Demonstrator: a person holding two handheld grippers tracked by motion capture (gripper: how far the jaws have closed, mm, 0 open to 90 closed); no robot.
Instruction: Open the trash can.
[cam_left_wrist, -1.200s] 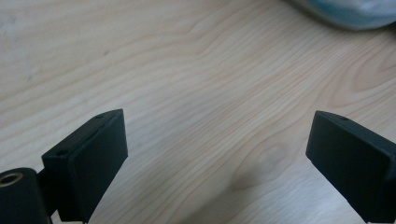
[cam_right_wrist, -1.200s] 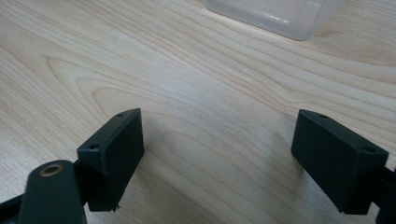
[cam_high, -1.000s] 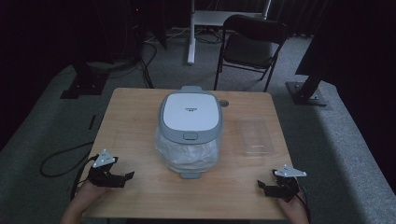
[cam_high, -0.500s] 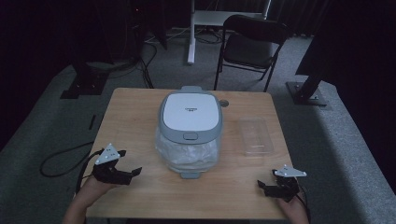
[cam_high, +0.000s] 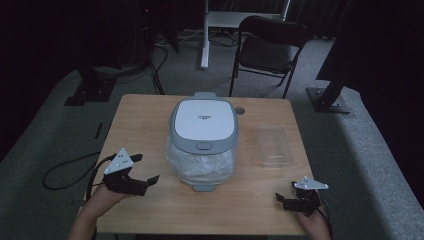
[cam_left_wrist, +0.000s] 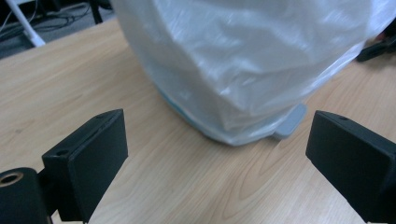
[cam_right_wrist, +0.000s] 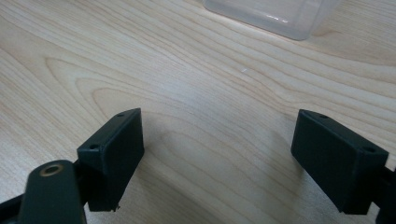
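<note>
A grey-and-white rice cooker stands mid-table with its lid down, and a translucent plastic bag is wrapped around its body. In the left gripper view the bag and the cooker's grey base tab lie just ahead of my jaws. My left gripper is open near the table's front left, pointing right at the cooker. My right gripper rests open at the front right, over bare wood. A clear plastic container lies right of the cooker, its edge ahead of the right jaws.
The wooden table has open room on its left side and along the front edge. Behind it stand a black folding chair and dark stand bases on grey carpet. A cable trails off the left side.
My left gripper has risen a little and shifted right and forward toward the bagged cooker. The right gripper has stayed in place.
</note>
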